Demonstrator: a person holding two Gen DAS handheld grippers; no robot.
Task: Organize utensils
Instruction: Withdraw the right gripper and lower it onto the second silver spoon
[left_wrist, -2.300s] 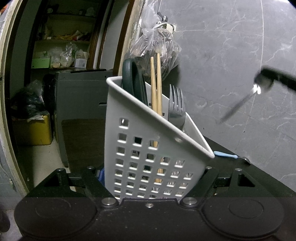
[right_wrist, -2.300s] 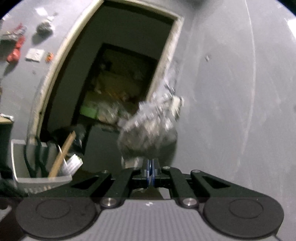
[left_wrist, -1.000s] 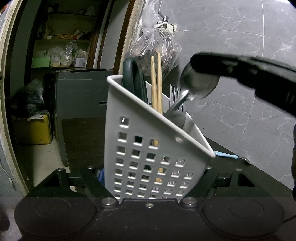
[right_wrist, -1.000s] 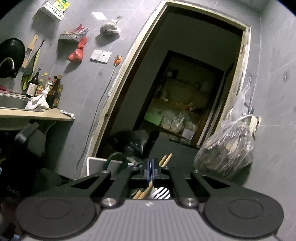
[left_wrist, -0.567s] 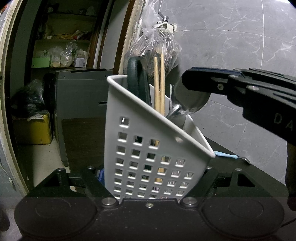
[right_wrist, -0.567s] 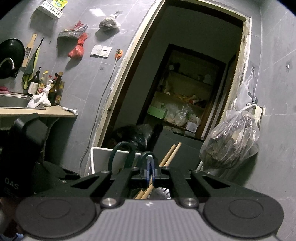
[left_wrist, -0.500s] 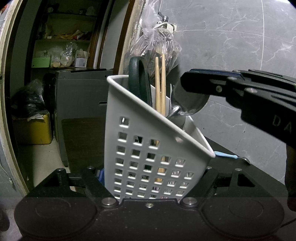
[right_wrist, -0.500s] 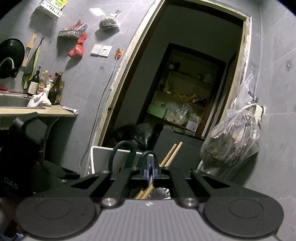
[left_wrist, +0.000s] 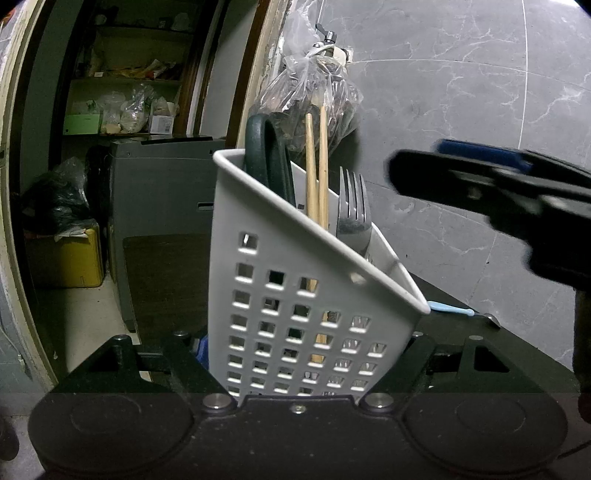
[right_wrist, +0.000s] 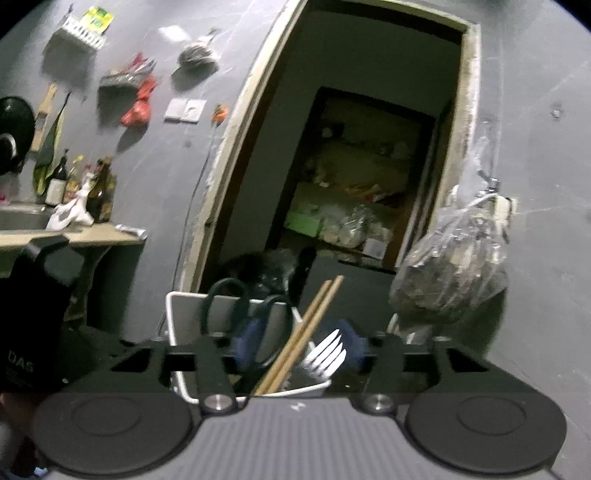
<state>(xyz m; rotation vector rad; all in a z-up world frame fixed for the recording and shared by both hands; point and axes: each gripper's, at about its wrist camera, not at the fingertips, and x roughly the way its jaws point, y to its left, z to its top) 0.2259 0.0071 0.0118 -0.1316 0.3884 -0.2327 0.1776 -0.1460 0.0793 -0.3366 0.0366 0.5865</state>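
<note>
My left gripper (left_wrist: 306, 350) is shut on a white perforated utensil basket (left_wrist: 295, 295) and holds it tilted above a dark counter. Dark green scissor handles (left_wrist: 266, 162), two wooden chopsticks (left_wrist: 317, 177) and a metal fork (left_wrist: 352, 206) stick out of it. My right gripper (left_wrist: 480, 173) hovers beside the basket's upper right, blurred. In the right wrist view, the right gripper (right_wrist: 301, 345) has its blue pads (right_wrist: 251, 343) apart and its jaws are opening, with nothing pressed between them. Beyond them lie the basket (right_wrist: 173, 306), chopsticks (right_wrist: 306, 332) and fork (right_wrist: 327, 354).
A clear plastic bag (left_wrist: 314, 92) hangs on the marble wall behind the basket. A light blue stick (left_wrist: 447, 308) lies on the dark counter. An open doorway shows a grey cabinet (left_wrist: 159, 192) and a yellow box (left_wrist: 70, 258). Bottles (right_wrist: 74, 181) stand by a sink at left.
The right gripper carried a metal spoon to the basket. Its jaws have now spread and the spoon is out of sight. The gripper has drawn back to the right. The left gripper stayed still.
</note>
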